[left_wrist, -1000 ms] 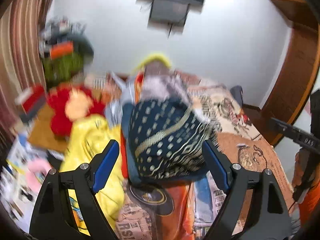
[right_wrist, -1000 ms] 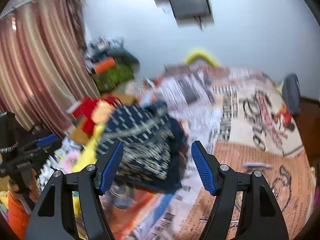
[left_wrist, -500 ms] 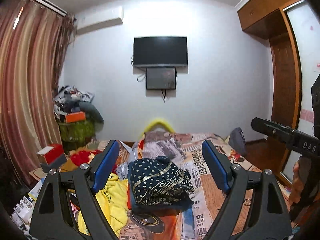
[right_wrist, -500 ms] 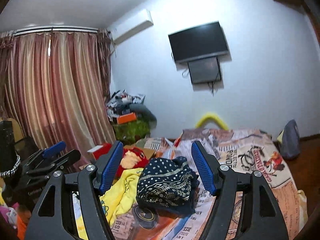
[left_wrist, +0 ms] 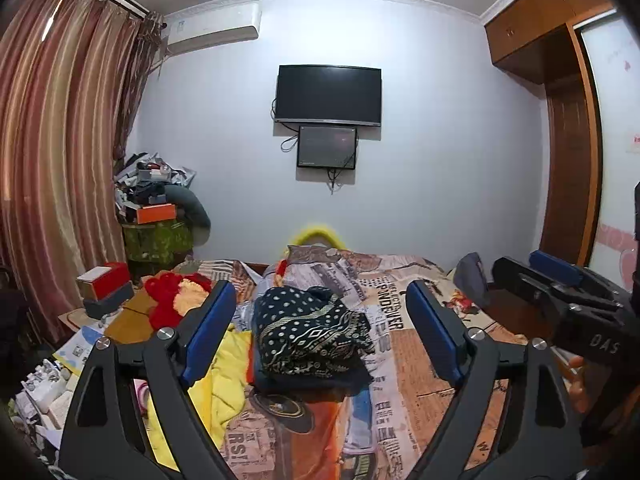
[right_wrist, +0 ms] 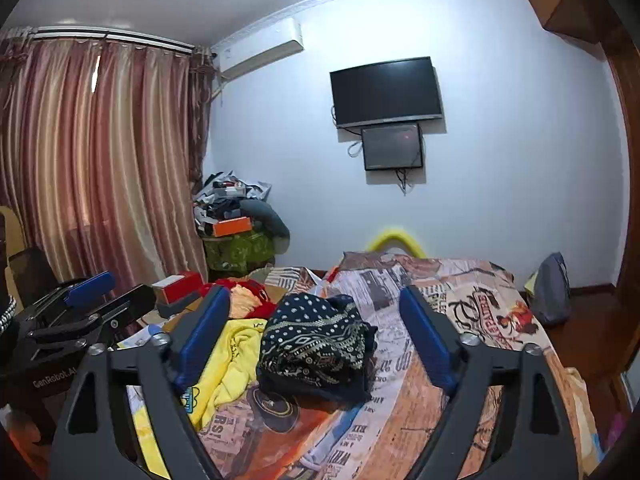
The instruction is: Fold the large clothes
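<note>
A folded dark navy garment with white dots and patterned bands lies in a bundle on the bed; it also shows in the right wrist view. A crumpled yellow garment lies to its left, also seen from the right wrist. My left gripper is open and empty, held back from the bundle. My right gripper is open and empty, also held back; it shows at the right edge of the left wrist view.
The bed has a newspaper-print cover. A red plush toy and boxes lie at the left. A cluttered pile stands by the curtain. A TV hangs on the wall; a wooden wardrobe stands right.
Both grippers have pulled back and tilted up from close over the navy bundle, so the whole room shows. The bundle stays on the bed. Both grippers stay open.
</note>
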Motion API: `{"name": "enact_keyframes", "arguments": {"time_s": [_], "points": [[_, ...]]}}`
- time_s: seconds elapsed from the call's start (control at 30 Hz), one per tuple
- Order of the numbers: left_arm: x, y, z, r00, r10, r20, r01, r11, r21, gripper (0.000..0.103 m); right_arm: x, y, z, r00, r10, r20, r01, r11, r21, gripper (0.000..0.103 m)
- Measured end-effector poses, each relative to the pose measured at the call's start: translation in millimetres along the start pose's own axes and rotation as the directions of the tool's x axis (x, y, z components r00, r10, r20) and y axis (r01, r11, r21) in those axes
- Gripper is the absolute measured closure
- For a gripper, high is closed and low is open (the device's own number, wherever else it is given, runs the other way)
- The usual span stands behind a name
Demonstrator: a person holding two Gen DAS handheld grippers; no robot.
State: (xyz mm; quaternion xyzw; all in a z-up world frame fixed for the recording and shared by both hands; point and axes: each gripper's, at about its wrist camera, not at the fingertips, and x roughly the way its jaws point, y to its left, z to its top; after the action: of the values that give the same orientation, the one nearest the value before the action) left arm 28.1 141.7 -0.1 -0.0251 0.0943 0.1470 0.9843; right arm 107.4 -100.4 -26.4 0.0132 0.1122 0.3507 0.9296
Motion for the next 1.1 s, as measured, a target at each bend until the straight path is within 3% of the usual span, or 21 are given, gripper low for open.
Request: {"name": "enact_keyframes", "arguments": {"time_s": [0.27,0.87,0.93,1.1], "points": [[1,-1,-5,1.000,0.008,-0.003,-0.008,1.000,0.001,0.009,-5,-4,1,0.999,-0.035,0.009,0.034,0.999,0.008,0.007],[7,2,-10,1.000,0.004,-0.027,-0.004,1.000,-0.019,0.007,-9,2,-7,0.999,-0.043,-0.003,0.043,0.999,0.006,0.006],[7,3,-10,1.000,0.003,-0.031,-0.003,1.000,-0.023,0.005,-9,1,-8,0.999,-0.047,-0.003,0.047,0.999,0.005,0.000],[8,3,-10,0.999,0.001,-0.032,-0.002,1.000,-0.024,0.004,-12,3,-8,0.998,-0.063,0.009,0.063,0.998,-0.012,0.000]]}}
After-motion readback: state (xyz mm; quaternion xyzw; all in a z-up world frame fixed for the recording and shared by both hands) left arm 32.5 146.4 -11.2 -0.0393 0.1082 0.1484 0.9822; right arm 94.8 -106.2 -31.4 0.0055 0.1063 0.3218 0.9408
